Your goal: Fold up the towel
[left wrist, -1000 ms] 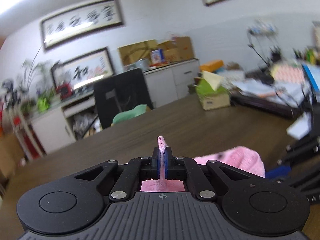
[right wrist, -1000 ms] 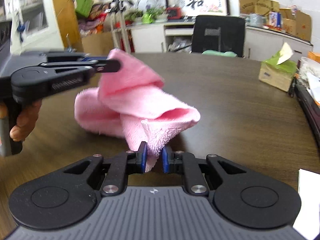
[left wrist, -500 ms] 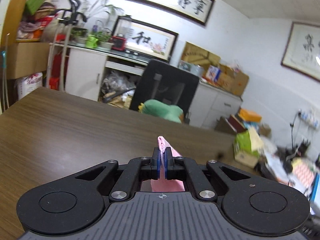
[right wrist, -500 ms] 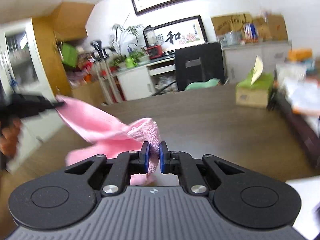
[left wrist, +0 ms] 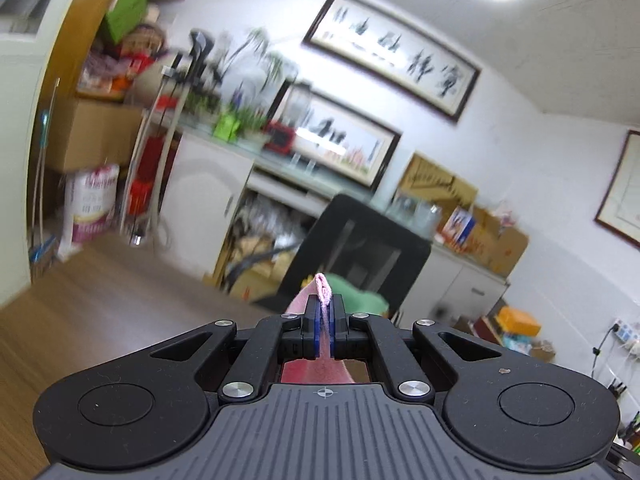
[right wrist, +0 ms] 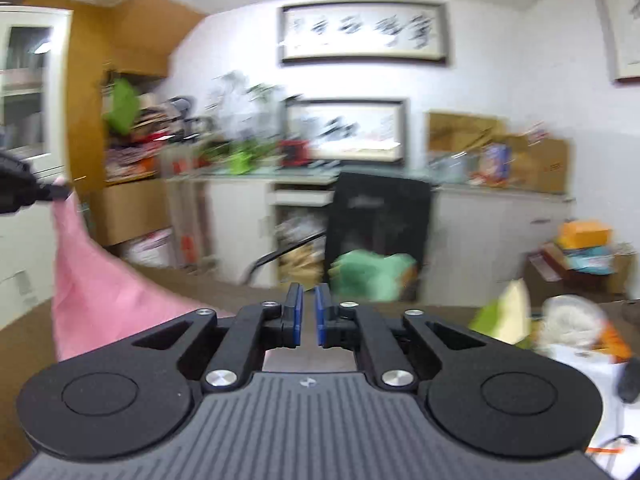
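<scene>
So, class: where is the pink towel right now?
The pink towel hangs at the left of the right wrist view, pinched by the left gripper, above the brown table.

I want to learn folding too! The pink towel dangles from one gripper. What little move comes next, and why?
Probably swing the right gripper over to pinch another corner of the towel. The left gripper is shut on one corner, the towel hangs loose from it, and the right fingers are opening with nothing between them.
</scene>
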Available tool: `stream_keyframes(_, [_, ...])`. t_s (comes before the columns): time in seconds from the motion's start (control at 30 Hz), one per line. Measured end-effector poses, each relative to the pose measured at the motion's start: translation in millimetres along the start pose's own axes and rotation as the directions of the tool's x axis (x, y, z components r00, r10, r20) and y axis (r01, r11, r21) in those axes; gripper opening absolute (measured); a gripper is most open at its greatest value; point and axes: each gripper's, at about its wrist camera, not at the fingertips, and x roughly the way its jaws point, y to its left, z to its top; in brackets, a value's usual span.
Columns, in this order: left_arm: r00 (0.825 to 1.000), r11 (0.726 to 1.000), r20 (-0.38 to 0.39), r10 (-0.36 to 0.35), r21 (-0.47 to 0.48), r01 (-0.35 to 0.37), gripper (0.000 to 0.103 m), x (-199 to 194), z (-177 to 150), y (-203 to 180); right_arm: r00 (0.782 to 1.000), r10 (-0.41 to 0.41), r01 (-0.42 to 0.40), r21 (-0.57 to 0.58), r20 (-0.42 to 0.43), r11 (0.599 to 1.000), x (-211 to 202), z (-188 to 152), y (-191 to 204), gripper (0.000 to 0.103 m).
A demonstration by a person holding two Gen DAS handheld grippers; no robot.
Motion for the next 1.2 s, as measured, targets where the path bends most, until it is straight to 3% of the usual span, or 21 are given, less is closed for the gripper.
stream_keyframes(0.13, [0.999,0.995,-0.036,-0.021,0.093,0.025,0.003,-19,-17,-16,0.995,0.058,-0.059,-0.018,-0.083,0.998,25,-32,18,0.033])
stream_keyframes(0.23, [0.999,0.984,-0.046,-0.027,0.173,0.035,0.003,-36,-28,-32,0.977,0.146,-0.138,0.059,-0.153,0.989,38,-51,35,0.049])
stream_keyframes(0.37, [0.997,0.972,-0.046,-0.064,0.224,0.073,0.003,-68,-51,-40,0.924,0.313,-0.257,0.249,-0.22,0.934,50,-74,56,0.05])
stream_keyframes(0.5, [0.988,0.967,-0.119,-0.099,0.221,0.123,0.003,-100,-110,-30,0.89,0.377,-0.273,0.363,-0.256,0.891,52,-76,71,0.05])
stream_keyframes(0.57, [0.981,0.96,-0.165,-0.107,0.238,0.145,0.003,-111,-142,-27,0.877,0.396,-0.288,0.363,-0.272,0.886,52,-73,81,0.05])
stream_keyframes(0.7, [0.957,0.947,-0.257,-0.136,0.251,0.202,0.004,-126,-215,-20,0.887,0.34,-0.292,0.189,-0.314,0.938,45,-62,120,0.05])
stream_keyframes(0.77, [0.951,0.951,-0.271,-0.146,0.228,0.211,0.004,-128,-233,-15,0.892,0.307,-0.308,0.052,-0.331,0.95,40,-57,152,0.05])
stream_keyframes(0.9, [0.955,0.966,-0.235,-0.18,0.143,0.217,0.004,-127,-243,-4,0.863,0.342,-0.401,-0.092,-0.372,0.912,41,-50,207,0.048])
stream_keyframes(1.0, [0.955,0.971,-0.222,-0.194,0.091,0.219,0.004,-124,-245,6,0.851,0.318,-0.431,-0.209,-0.417,0.878,52,-51,256,0.042])
stream_keyframes(1.07, [0.955,0.975,-0.221,-0.201,0.055,0.217,0.004,-127,-246,14,0.834,0.271,-0.431,-0.261,-0.481,0.864,77,-53,293,0.038])
stream_keyframes(1.2, [0.955,0.977,-0.21,-0.21,-0.005,0.214,0.004,-142,-247,35,0.821,0.157,-0.392,-0.341,-0.549,0.854,114,-65,341,0.038])
